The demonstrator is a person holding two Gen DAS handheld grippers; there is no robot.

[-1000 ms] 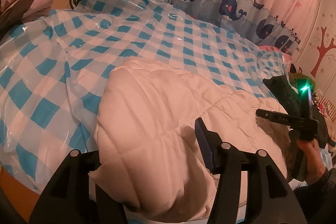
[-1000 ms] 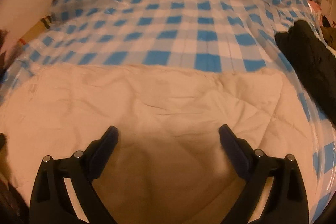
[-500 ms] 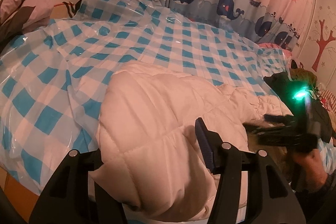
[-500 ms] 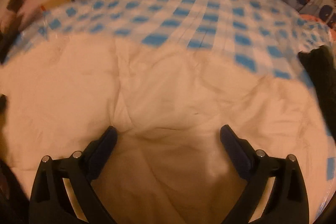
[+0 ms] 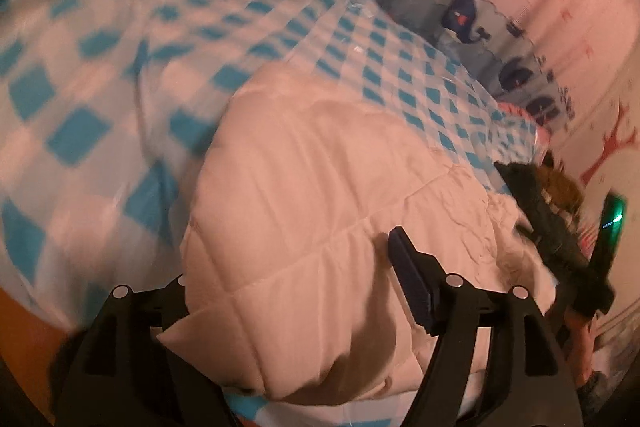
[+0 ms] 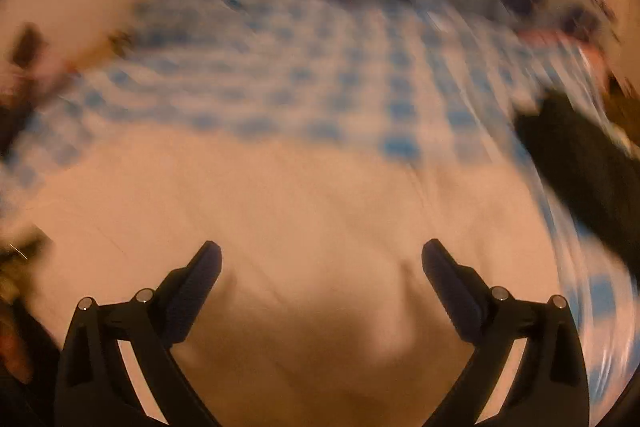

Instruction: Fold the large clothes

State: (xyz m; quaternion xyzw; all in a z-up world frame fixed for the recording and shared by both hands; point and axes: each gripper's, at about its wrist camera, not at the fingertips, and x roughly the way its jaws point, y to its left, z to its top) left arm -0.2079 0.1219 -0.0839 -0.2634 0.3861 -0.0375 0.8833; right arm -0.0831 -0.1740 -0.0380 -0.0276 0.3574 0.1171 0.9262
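Coat point(image 5: 320, 195): white, quilted, puffy; lay folded on the near part of the bed, its near edge between the left gripper's point(image 5: 288, 291) jaws.
Change: those jaws were opening, letting go of the fold they had pinched a second earlier.
Right gripper point(image 6: 320, 267): spread wide over the coat, holding nothing.
Meaning: this fold was probably laid.
Cover point(image 5: 80, 131): glossy blue-and-white check plastic.

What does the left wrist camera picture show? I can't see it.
A puffy white quilted coat lies on a blue checked sheet, between the left gripper jaws, which are opening. Whale curtains hang behind.
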